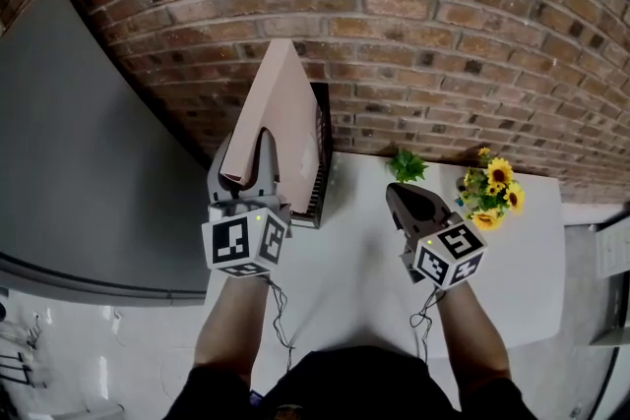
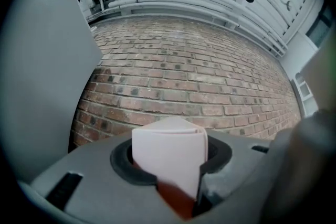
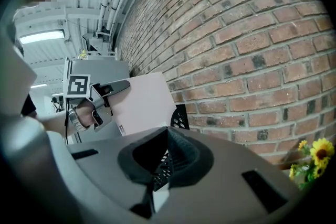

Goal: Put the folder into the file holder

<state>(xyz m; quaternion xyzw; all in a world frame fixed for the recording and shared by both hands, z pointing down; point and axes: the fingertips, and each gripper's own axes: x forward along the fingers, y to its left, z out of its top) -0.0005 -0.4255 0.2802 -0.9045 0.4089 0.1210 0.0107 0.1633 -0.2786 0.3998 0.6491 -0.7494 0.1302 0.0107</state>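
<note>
Brick wall point(image 1: 443, 15) is backing a white table point(image 1: 364, 261) while the left gripper point(image 1: 264, 152) is holding a pale pink folder point(image 1: 281, 103) by the black mesh file holder point(image 1: 321, 167).
Its jaws are clamping the folder's near edge, one finger lying over the face and the other behind it; the folder is rising tilted toward the wall, its right side overlapping the holder's left wall, and I cannot tell whether any part is sitting inside yet. The right gripper point(image 1: 399, 197) is hovering over the table just right of the holder, jaws pressed together with nothing between them. Yellow flowers point(image 1: 492, 187) and a small green plant point(image 1: 407, 165) are standing by the wall at the right.
</note>
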